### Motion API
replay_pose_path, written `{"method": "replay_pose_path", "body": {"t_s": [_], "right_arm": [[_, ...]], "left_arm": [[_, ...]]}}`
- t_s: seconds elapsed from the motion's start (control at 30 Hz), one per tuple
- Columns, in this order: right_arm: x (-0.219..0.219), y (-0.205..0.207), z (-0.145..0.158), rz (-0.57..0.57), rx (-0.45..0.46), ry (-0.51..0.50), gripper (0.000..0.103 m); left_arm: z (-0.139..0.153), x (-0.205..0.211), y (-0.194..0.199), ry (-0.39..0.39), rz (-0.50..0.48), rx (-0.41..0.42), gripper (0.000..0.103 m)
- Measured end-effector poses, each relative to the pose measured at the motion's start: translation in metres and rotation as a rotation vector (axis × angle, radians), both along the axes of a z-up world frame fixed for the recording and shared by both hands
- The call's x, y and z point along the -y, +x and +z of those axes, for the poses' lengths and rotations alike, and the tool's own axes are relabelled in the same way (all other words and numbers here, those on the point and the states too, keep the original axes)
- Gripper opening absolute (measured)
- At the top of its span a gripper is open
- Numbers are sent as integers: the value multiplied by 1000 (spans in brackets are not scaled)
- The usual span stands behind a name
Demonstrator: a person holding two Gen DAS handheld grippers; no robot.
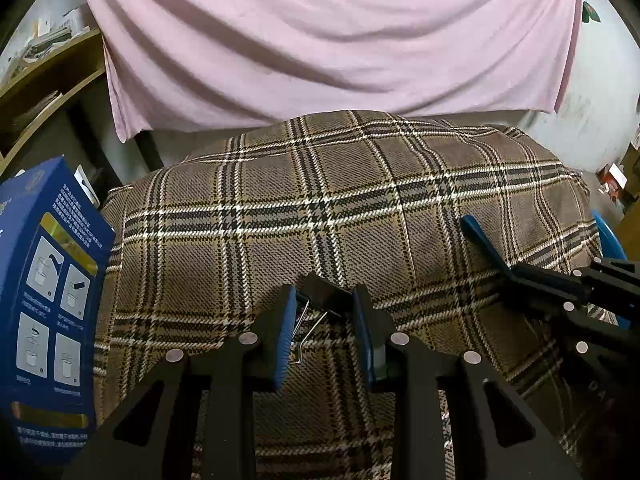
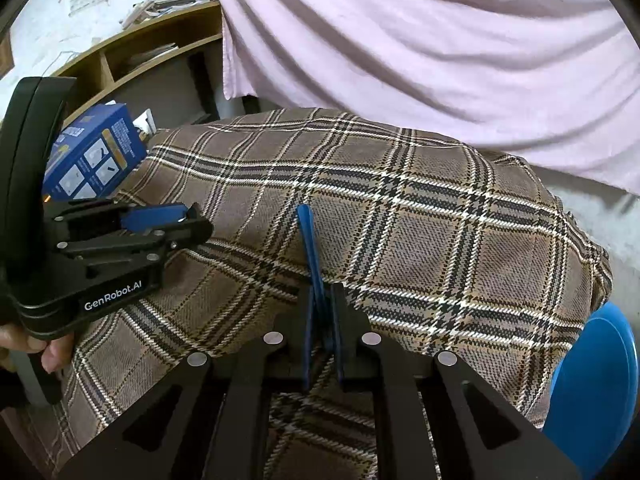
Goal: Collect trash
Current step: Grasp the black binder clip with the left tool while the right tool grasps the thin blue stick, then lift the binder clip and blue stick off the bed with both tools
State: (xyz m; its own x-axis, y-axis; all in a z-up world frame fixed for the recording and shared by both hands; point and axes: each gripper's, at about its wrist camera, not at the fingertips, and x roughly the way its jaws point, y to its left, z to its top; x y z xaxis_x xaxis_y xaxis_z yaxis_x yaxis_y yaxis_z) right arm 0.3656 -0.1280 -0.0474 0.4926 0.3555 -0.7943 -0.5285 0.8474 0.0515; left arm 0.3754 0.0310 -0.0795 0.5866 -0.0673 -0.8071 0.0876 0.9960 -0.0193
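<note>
My left gripper (image 1: 325, 304) holds a black binder clip (image 1: 322, 294) with wire handles between its blue pads, above the plaid cloth (image 1: 320, 208). It also shows at the left of the right wrist view (image 2: 188, 220). My right gripper (image 2: 322, 320) is shut on a flat blue plastic piece (image 2: 309, 240) that sticks up and forward over the cloth. The same blue piece (image 1: 478, 236) and right gripper (image 1: 516, 276) show at the right of the left wrist view.
A blue printed box (image 1: 52, 300) stands at the left edge of the cloth. A blue round bin or lid (image 2: 596, 392) sits at the lower right. A pink sheet (image 1: 320, 40) hangs behind. Wooden shelves (image 1: 48, 80) stand at the far left.
</note>
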Motion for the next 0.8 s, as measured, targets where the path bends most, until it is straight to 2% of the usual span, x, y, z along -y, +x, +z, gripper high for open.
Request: {"method": "replay_pose_path", "body": {"t_s": [0.23,0.33,0.43,0.57,0.7,0.8], "right_arm": [[2,-1,3,-6,14,17,6],[5,-3,6,-22,35,36,5],[12,-4,11,-35,55,73,5],[19,-7,16,-59,89,103,5],[25,-14,24,-85,146,127,5],[27,-14,26,-92,156,137,5]], "left_arm": [[3,1,-4,-14,-1,3,24],[6,-3,-8,-45,9,20,24],[14,-9,-15,-89,22,65,24],[30,-14,-31,-153,45,164,24],[43,-11,-47,-173,46,253,24],[48,-4,-54,-164,45,274,24]]}}
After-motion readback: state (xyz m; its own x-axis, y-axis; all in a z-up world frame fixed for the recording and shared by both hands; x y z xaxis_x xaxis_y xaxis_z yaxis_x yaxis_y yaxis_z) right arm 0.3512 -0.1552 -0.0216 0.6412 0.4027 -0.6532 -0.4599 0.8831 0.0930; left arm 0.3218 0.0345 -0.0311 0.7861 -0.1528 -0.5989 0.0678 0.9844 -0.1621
